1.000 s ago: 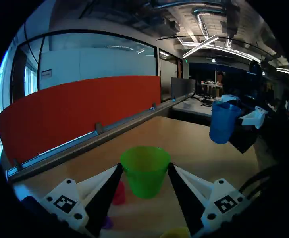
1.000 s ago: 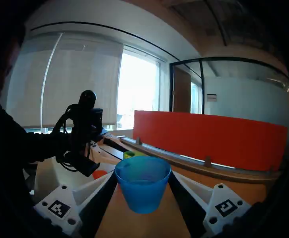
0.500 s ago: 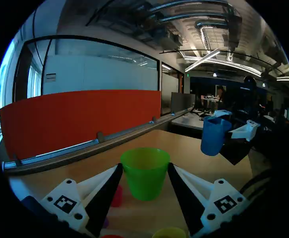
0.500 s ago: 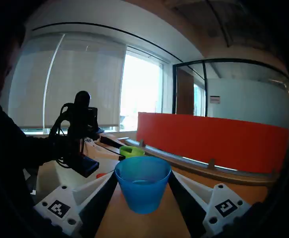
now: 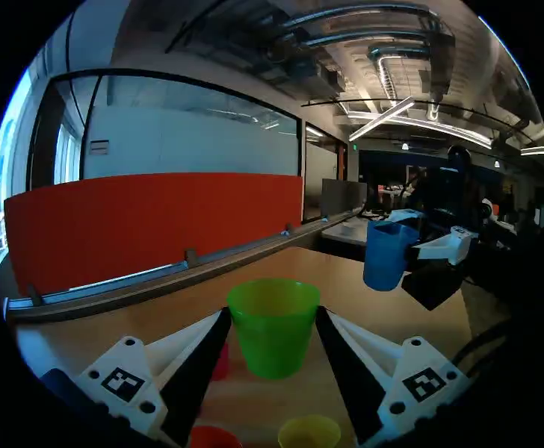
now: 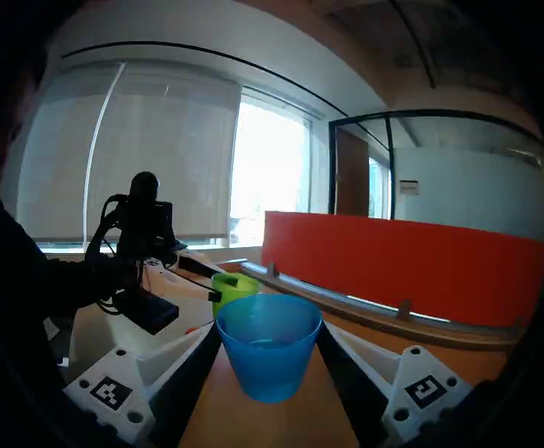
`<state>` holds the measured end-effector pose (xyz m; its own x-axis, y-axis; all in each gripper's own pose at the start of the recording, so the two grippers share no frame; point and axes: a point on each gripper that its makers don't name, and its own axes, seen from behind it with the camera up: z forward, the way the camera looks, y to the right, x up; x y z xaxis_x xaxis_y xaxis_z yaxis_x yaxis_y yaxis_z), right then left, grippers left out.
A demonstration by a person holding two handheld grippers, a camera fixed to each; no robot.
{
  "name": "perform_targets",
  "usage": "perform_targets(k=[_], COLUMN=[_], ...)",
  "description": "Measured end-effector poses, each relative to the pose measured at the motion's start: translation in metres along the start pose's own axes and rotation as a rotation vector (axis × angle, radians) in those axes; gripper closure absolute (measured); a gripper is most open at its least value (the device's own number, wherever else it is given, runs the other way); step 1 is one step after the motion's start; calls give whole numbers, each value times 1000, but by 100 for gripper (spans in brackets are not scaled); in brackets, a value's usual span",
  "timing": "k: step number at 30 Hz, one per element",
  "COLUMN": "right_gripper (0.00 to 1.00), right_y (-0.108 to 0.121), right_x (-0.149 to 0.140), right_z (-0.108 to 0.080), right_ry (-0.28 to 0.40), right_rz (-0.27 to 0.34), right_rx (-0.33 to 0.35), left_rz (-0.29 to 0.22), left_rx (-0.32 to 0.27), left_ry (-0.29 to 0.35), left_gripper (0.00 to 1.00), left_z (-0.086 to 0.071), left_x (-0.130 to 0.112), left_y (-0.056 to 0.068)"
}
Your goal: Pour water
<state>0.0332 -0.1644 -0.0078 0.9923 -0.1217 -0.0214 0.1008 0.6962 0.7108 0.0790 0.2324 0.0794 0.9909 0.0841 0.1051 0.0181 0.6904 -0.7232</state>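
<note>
In the left gripper view, my left gripper [image 5: 272,313] has its jaws clamped on the green cup [image 5: 273,332], one finger pressed to each side of the wall, the cup upright with its open mouth facing up and, as far as I can see, nothing in it. It seems to hang a little above the table [image 5: 362,280], since the rims of a yellow cup [image 5: 309,431] and a red cup [image 5: 212,437] show lower down beneath it. Ahead and to the right, well apart from the green cup, sits the blue cup [image 5: 384,255], upright too, with my other jaws closed around it from its far right side; its base looks about level with the green rim. In the right gripper view, my right gripper [image 6: 270,337] has its jaws shut tight on the blue cup [image 6: 270,355], which stands upright, and I can make out a water line inside it. The green cup [image 6: 235,287] lies ahead and to the left of the blue rim, near but not touching, held by the left gripper [image 6: 214,287] with a hand [image 6: 115,272] behind it. So I judge the pour turns on this: the receiving mouth lies to the front-left of the blue cup, and I must close that gap and tip the blue rim leftward over it
</note>
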Motion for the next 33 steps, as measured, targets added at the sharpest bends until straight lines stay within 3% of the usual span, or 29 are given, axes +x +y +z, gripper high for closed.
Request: perform_targets(k=[8, 17, 33], right_gripper=[9, 9, 9], right_y=[-3, -8, -12], right_x=[1, -1, -4], right_z=[3, 7, 17], right_ry=[1, 1, 0], right_rz=[0, 2, 7], right_rx=[5, 14, 27], left_rz=[7, -2, -11], left_rx=[29, 31, 14], left_ry=[-23, -7, 85], left_gripper=[17, 17, 17], left_z=[-17, -28, -41], left_x=[-17, -16, -3], left_y=[-3, 0, 7])
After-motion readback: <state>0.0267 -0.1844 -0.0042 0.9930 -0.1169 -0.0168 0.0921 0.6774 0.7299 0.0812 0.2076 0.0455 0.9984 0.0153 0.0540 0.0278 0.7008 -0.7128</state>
